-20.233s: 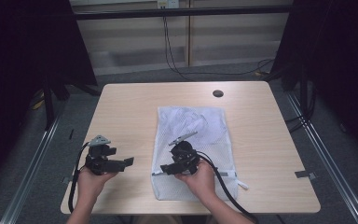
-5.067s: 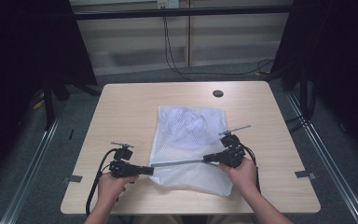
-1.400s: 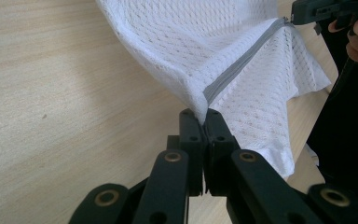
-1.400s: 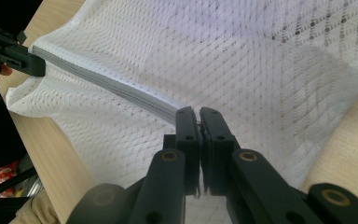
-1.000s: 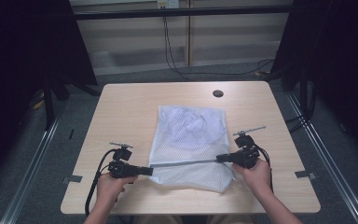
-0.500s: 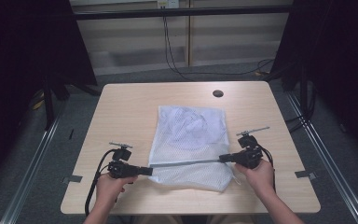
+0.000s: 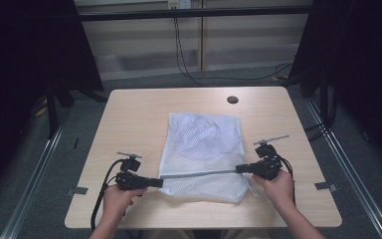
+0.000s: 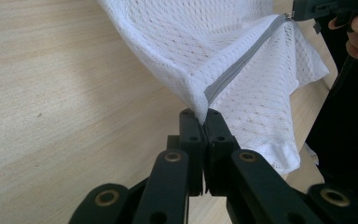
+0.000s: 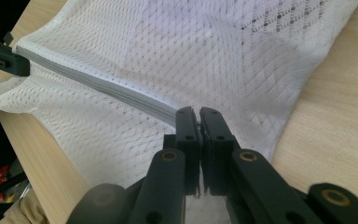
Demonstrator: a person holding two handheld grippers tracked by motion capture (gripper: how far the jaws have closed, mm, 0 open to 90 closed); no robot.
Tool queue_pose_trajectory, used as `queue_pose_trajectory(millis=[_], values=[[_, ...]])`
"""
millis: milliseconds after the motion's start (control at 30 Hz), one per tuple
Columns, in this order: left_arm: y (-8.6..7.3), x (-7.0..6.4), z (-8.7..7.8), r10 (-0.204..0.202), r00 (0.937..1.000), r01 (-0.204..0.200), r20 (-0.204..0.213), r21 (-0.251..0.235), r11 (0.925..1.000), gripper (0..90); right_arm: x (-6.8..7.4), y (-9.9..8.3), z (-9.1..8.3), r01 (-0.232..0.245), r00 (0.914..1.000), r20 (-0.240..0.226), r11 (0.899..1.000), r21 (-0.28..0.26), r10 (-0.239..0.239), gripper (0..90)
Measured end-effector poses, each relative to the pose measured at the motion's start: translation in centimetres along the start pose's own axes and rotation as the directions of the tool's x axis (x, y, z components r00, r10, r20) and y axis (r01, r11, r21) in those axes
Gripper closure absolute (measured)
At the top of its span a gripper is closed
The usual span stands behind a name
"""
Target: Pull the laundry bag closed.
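While stretched taut on the table [image 7: 129, 114] | mesh bag [image 7: 201, 149] zipper [image 7: 199, 174] is clamped between left tongs [image 7: 160, 182] and right tongs [image 7: 238, 169]

One mesh bag [image 7: 202, 154], one grey zipper [image 7: 199, 174], two grippers, one table [image 7: 129, 119].

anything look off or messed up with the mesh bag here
Nothing looks damaged or spilled. The white mesh bag lies flat on the table, its grey zipper pulled taut between the left claw, shut on the bag's corner, and the right claw, shut at the zipper's other end.
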State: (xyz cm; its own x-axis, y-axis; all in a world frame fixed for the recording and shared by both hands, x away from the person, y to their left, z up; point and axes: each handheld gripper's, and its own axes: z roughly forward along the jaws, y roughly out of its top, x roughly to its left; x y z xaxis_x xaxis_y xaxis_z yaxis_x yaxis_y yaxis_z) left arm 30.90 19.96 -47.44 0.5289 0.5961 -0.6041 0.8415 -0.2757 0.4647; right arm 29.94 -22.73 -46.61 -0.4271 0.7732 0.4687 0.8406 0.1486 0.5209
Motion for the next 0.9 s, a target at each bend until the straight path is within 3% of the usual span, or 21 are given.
queue_pose_trajectory(millis=[300,367,400,900], values=[[0.0,0.0,-0.1,0.0,1.0,0.0,0.004,0.002,1.0,88.4,-0.2,-0.1,-0.1,-0.005,1.0,-0.001,1.0,-0.001,0.005,87.0],[0.0,0.1,-0.2,0.005,1.0,-0.005,0.007,0.008,1.0,88.5,-0.3,-0.1,-0.2,-0.004,0.9998,0.018,1.0,-0.002,0.004,87.0],[-0.1,0.0,-0.2,-0.007,1.0,0.007,-0.006,-0.007,1.0,88.5,-0.4,-0.1,-0.3,-0.006,0.9999,0.015,1.0,-0.004,0.006,87.0],[-0.2,0.1,-0.3,-0.01,0.9999,0.01,0.007,0.001,0.9999,88.5,-1.2,-0.5,-1.1,-0.022,0.9989,0.041,1.0,-0.007,0.023,87.0]])
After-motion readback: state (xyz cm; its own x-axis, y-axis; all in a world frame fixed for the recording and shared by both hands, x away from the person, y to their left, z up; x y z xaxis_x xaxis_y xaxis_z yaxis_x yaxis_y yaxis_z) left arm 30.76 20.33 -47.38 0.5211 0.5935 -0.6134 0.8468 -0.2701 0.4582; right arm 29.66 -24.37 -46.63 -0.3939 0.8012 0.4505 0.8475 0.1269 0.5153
